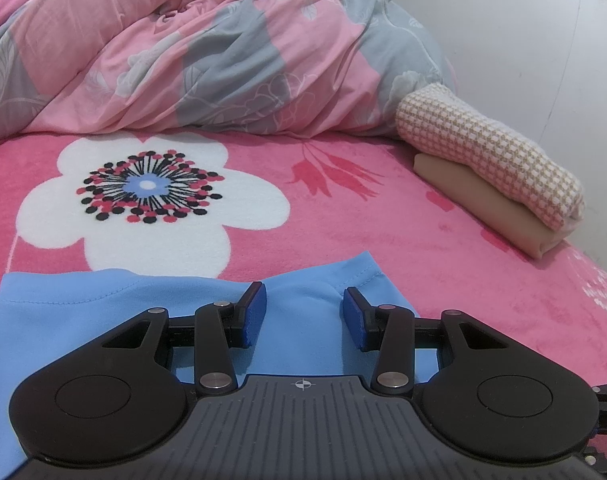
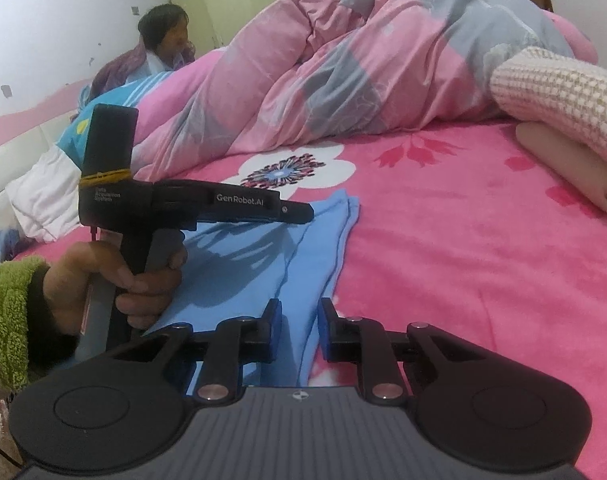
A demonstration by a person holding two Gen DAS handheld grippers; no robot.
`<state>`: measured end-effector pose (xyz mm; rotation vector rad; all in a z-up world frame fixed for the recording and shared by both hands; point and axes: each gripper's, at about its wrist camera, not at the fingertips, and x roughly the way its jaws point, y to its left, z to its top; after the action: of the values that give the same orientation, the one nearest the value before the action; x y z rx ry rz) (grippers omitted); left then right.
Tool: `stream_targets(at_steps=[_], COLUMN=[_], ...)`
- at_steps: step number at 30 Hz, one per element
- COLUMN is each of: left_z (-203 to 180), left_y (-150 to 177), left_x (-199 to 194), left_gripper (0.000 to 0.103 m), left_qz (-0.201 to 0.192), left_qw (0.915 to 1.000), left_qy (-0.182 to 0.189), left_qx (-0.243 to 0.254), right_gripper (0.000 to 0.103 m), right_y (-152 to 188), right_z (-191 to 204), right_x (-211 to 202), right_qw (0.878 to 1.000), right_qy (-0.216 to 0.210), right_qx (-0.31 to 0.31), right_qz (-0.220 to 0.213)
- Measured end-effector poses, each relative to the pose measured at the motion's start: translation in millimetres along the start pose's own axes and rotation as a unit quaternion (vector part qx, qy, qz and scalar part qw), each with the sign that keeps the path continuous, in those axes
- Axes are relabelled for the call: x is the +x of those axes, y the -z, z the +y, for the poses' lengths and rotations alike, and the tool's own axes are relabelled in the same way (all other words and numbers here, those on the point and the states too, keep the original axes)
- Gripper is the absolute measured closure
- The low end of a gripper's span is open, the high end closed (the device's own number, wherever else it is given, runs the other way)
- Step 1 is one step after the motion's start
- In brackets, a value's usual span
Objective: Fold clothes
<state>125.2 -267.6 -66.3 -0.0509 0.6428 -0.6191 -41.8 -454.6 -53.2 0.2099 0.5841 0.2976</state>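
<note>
Left hand-held gripper (image 1: 305, 316) is hovering with jaws parted, gripping nothing, over the blue garment (image 1: 103, 320) lying flat on the bed (image 1: 443, 240). Right hand-held gripper (image 2: 299, 330), slightly parted and empty, is straddling the garment's folded edge, probably to pinch it.

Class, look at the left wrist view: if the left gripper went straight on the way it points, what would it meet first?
Probably the light blue garment lying under the left gripper; beyond it, the pink floral blanket. Depth is uncertain.
</note>
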Motion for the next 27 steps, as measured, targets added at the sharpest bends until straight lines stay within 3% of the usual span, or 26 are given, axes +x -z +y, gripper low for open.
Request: stream_targets(at_steps=[5,7,10,17,23,27], left_z=[0,0,0,-1,0,0], left_y=[0,0,0,0,0,0], left_x=[0,0,0,0,0,0], left_gripper=[0.06,0.06,0.06,0.06,0.059,0.059], left_qz=[0.0,0.0,0.0,0.0,-0.001,-0.001], left_qw=[1.0,1.0,1.0,1.0,1.0,1.0], left_qy=[0.0,0.0,0.0,-0.002,-0.001,-0.001], left_qx=[0.0,0.0,0.001,0.003,0.004,0.004], right_gripper=[0.086,0.102,0.103,0.103,0.101,0.101], right_y=[0,0,0,0,3,3], right_z=[-3,-2,0,-14,-35,-29], right_x=[4,3,-4,6,-20,-25], right_qw=[1.0,1.0,1.0,0.999,0.993,0.993], right_qy=[0.001,0.005,0.02,0.023,0.025,-0.008], right_qx=[0.007,0.007,0.002,0.042,0.114,0.115], right_qz=[0.01,0.009,-0.009,0.02,-0.005,-0.006])
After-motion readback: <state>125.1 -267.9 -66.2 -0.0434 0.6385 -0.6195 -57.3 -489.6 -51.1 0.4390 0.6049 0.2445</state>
